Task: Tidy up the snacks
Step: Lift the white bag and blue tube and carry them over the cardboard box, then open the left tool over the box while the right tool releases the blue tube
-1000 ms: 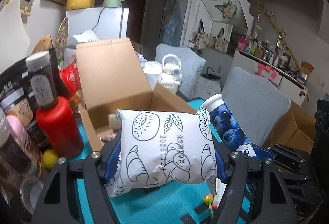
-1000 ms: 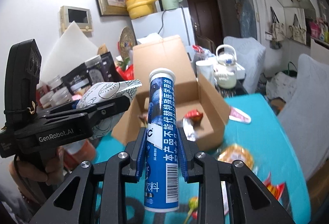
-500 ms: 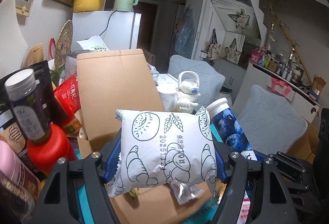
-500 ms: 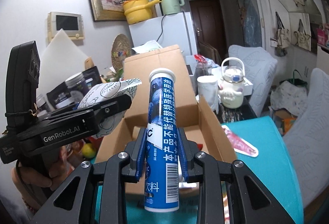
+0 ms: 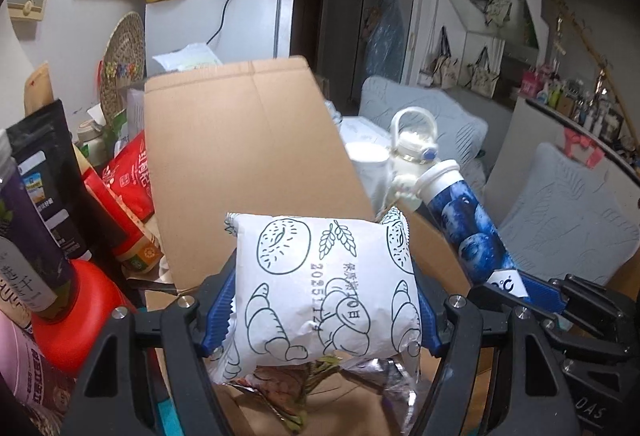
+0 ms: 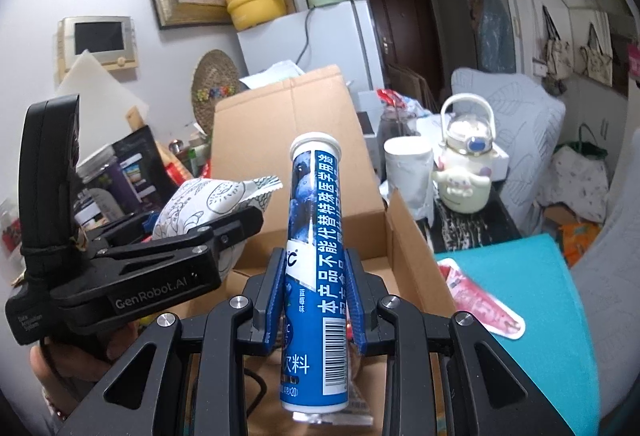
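Observation:
My left gripper [image 5: 320, 300] is shut on a white bread packet [image 5: 324, 288] printed with croissants and a doughnut. It hangs over the open cardboard box [image 5: 248, 164], whose tall flap stands behind it. Foil-wrapped snacks [image 5: 360, 380] lie in the box below the packet. My right gripper [image 6: 316, 272] is shut on a blue blueberry tablet tube [image 6: 312, 248] with a white cap, held upright over the box [image 6: 400, 236]. In the right wrist view the left gripper [image 6: 224, 228] with the bread packet [image 6: 204, 200] sits just left of the tube. The tube [image 5: 464, 224] also shows at the right of the left wrist view.
Bottles and snack bags crowd the left: a red bottle [image 5: 68, 316], a black bag [image 5: 44, 172] and a red pack [image 5: 132, 176]. A white kettle-shaped bottle [image 6: 466, 164] and cup [image 6: 408, 172] stand behind the box. A pink-red packet [image 6: 480, 300] lies on the teal table [image 6: 532, 288].
Both grippers have moved forward together with their loads, from short of the box to above its opening. The box looms larger and the teal tabletop has dropped from the left wrist view.

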### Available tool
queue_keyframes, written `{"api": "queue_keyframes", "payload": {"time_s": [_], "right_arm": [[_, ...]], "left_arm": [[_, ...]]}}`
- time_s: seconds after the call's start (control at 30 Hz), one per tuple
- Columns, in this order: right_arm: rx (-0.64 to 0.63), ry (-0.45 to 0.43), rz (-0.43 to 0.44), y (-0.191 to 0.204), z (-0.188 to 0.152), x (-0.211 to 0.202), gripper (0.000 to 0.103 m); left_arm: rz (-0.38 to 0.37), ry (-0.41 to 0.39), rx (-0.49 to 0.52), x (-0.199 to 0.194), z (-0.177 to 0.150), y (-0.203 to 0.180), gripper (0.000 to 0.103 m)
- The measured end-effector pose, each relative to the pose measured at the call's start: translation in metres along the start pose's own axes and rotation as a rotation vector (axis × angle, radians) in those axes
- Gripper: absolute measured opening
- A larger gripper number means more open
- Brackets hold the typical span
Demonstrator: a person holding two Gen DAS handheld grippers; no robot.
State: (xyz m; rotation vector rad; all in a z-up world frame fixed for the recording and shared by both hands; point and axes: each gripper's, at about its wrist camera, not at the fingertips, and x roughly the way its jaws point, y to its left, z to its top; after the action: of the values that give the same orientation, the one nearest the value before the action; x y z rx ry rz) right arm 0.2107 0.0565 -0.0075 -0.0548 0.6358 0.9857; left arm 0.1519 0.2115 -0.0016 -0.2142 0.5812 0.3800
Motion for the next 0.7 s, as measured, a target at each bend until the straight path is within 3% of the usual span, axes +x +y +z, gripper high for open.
{"api": "queue_keyframes", "payload": {"time_s": [0.43,0.7], "right_arm": [[0.02,0.153,-0.018,-0.012,-0.019,0.046,0.028],[0.025,0.204,-0.055,-0.018,-0.025,0.06,0.028]], "left_arm": [[0.062,0.214,0.025,0.061,-0.017,0.004,0.073],[0.101,0.262,0.034,0.072,-0.021,0.005,0.08]]}}
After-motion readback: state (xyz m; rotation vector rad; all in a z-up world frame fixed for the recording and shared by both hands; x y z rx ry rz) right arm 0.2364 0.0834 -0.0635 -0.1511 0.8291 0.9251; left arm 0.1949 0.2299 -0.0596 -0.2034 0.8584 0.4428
